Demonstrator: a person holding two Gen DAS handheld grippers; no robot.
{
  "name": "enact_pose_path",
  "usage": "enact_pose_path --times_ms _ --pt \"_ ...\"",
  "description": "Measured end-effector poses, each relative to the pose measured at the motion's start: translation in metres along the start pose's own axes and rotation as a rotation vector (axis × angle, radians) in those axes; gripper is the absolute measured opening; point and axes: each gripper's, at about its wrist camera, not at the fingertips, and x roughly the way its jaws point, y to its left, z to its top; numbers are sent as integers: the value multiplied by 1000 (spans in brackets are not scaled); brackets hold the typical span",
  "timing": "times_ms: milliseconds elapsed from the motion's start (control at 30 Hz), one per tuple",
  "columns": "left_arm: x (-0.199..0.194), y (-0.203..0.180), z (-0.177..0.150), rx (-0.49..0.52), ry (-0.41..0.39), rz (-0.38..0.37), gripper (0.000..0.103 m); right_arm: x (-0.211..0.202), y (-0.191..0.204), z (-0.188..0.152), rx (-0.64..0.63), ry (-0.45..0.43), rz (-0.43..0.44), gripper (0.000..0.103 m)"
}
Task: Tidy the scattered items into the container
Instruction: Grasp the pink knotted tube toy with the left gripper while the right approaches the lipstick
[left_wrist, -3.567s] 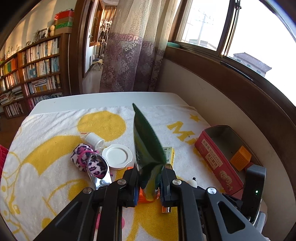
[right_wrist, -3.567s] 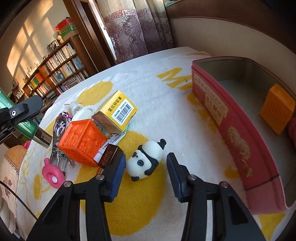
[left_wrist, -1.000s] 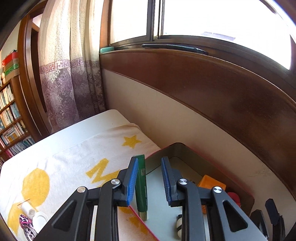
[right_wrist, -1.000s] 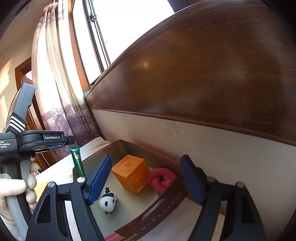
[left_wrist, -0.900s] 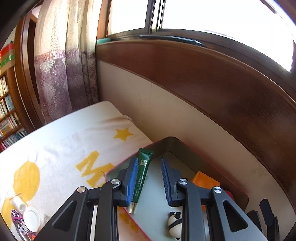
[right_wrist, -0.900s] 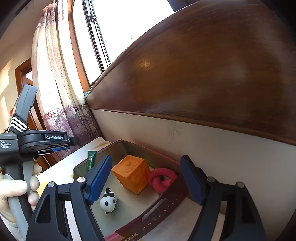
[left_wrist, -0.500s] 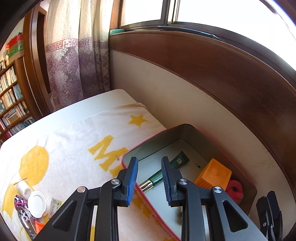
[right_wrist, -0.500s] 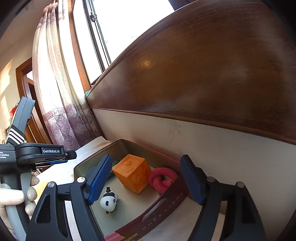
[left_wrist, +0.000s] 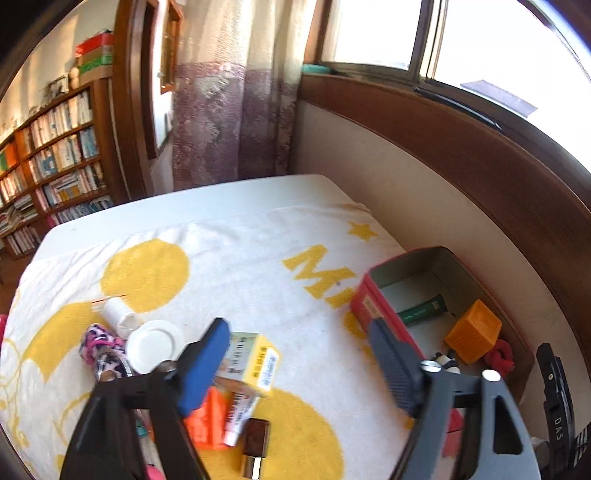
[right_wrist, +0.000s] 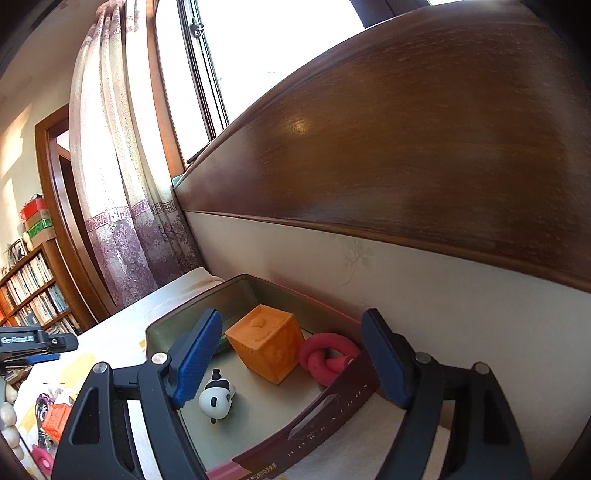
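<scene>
Left wrist view is showing the left gripper, jaws opening and empty, hovering nearest the yellow-and-white cardboard carton, seemingly just below-left, away from the red rectangular tin.

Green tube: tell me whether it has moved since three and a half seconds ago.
Yes. The green tube left the left gripper above the towel and now lies inside the red tin, beside the orange cube.

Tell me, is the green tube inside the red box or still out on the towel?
Inside. The green tube lies flat on the red box floor, beside the orange cube.
</scene>
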Motion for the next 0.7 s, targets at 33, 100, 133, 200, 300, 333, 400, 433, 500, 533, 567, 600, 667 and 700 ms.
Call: enact_pose_path --times_ms 33,100,133,200,300,333,400,433,500,533,567,600,667,700 --pt "-7 9 -3 -8 -30 25 87 0 0 0 -2 -1 -5 81" --pt "-17 26 -8 -10 -47 56 87 0 1 0 -5 -4 -17 81" --pt "-20 35 -9 -15 -49 65 87 0 1 -1 -8 -6 -24 81" --pt "-27 54 -16 -34 -49 82 86 -1 3 -1 -19 -12 -38 81" --pt "-36 83 -28 -78 -44 106 86 -4 7 -2 -41 -29 -52 81" --pt "-38 93 -32 -94 -41 114 87 -6 9 -2 -53 -36 -56 81" --pt "-42 114 -43 -123 -30 128 87 -8 16 -3 -87 -48 -66 81" --pt "-44 122 -48 -135 -24 136 86 -9 20 -3 -109 -50 -70 81" --pt "-46 138 -58 -155 -13 153 86 -14 30 -4 -148 -50 -74 81" --pt "-46 145 -64 -164 -6 161 86 -19 35 -4 -154 -50 -64 81" --pt "-46 151 -69 -171 4 166 86 -25 40 -5 -153 -49 -45 81" --pt "-46 155 -74 -175 14 166 86 -30 46 -6 -153 -47 -21 81" --pt "-44 160 -83 -176 33 162 86 -39 62 -9 -169 -36 30 81" --pt "-43 160 -87 -172 42 159 86 -43 70 -12 -181 -26 59 81"
